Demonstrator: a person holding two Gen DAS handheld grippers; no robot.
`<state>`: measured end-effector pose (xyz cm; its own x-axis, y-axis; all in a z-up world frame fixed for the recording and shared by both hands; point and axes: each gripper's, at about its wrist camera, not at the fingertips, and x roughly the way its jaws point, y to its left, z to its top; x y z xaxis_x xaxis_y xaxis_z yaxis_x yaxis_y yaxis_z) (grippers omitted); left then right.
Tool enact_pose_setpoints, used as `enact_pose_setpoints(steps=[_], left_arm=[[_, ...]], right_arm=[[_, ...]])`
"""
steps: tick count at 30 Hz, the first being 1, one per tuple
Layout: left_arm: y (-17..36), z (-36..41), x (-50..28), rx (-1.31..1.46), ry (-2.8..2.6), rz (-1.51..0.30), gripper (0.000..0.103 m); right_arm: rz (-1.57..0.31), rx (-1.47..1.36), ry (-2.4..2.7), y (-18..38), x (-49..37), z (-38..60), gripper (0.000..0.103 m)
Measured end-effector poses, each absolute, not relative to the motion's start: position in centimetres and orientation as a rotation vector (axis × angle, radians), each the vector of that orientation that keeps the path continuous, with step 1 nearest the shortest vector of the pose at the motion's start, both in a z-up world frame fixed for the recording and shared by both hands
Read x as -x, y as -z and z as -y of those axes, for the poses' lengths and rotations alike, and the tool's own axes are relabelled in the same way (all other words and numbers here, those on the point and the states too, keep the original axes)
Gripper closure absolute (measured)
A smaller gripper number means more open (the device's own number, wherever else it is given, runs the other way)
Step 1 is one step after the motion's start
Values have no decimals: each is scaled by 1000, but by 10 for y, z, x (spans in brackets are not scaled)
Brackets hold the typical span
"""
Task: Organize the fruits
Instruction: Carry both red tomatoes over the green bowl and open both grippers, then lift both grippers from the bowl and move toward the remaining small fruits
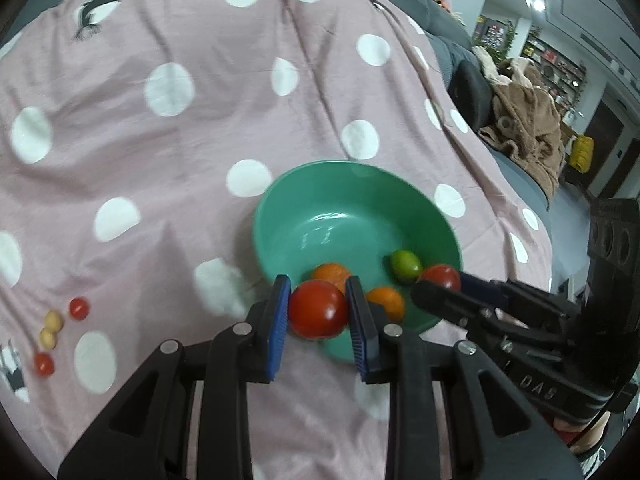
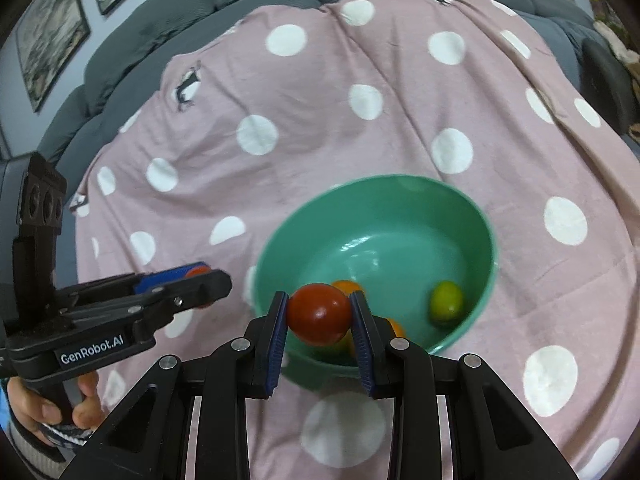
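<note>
Your left gripper (image 1: pixel 319 312) clenching a red round tomato (image 1: pixel 318 314) at the green plastic bowl's (image 1: pixel 340 184) near rim, your right gripper (image 2: pixel 319 314) grasping another red tomato (image 2: pixel 319 313) over that rim.

An orange fruit (image 2: pixel 394 328) was mostly hidden behind the right tool (image 2: pixel 319 314); the bowl's (image 2: pixel 280 240) near rim was blurred.

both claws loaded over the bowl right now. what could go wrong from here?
1. The left claw and right claw each pinch a round red tomato and close in on the green bowl from opposite sides; they may collide over it.
2. The left tomato sits above the near rim; released early, it may roll off onto the blanket.
3. Dropped tomatoes could knock the orange fruits and the green one.
</note>
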<state>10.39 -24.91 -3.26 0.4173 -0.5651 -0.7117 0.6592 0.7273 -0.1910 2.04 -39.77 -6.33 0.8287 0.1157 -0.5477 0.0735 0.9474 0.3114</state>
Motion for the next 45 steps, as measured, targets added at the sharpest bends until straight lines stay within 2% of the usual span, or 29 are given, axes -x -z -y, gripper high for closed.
enact_pose_setpoints(steps=[15,16,18,23,29,38,45], left_arm=[[66,277,-116,-195,778,-890,74],[66,277,-116,-193,780,-889,72],[65,276,-114,-189,789,-881,59],[60,266,-107,-174,775,-840,38],[73,211,-87,-103,703,-876,34],[104,83,-48,47,476,-990,30],[97,18,-22,76,288,-957,29]], right_arm=[[-647,-313,51,81,-30,413,70],[-653,-310,57,82,-31,412,70],[-663,-301,74,82,-31,412,70],[-653,-292,105,77,-26,412,66],[-628,-295,85,73,-14,407,65],[-624,-303,20,68,2,382,65],[-693,-235,-104,75,-3,329,65]])
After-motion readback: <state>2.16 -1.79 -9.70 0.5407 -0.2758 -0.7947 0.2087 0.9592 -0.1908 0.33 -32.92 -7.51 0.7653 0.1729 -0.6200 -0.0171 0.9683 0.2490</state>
